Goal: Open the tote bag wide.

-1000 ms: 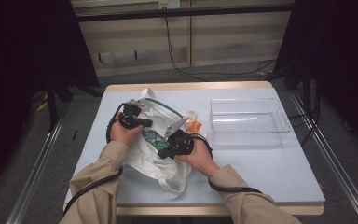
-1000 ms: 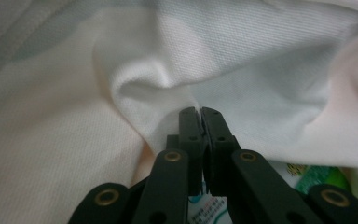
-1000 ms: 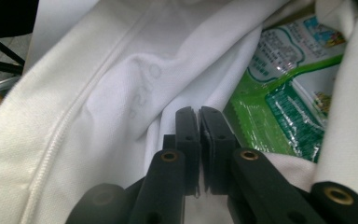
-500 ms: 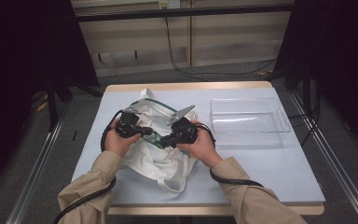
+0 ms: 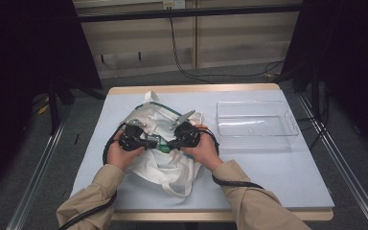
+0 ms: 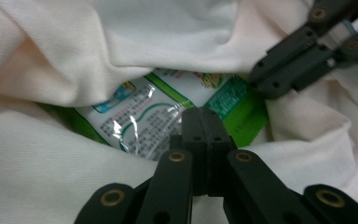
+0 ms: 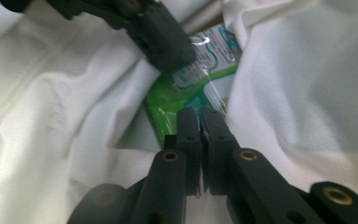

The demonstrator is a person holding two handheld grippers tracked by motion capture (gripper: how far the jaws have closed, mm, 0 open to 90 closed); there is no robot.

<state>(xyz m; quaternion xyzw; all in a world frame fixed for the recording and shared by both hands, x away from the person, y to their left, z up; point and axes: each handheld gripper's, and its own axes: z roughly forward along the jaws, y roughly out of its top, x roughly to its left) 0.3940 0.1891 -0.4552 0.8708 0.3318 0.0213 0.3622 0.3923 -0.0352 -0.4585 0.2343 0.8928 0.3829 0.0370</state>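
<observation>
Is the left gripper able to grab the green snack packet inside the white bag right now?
Probably yes. The green packet lies uncovered in the bag's opening, right ahead of the left gripper. Its jaws are shut, though, so they must open first.

My left gripper (image 5: 152,143) and my right gripper (image 5: 171,143) meet tip to tip over the mouth of the white cloth bag (image 5: 165,165), so neither can pass the other there. Bag folds crowd both sides of the green snack packet (image 6: 168,116), leaving only a narrow slot. To my right the tabletop (image 5: 278,172) lies bare up to the clear plastic tray (image 5: 256,125), whose walls block a low sweep.
</observation>
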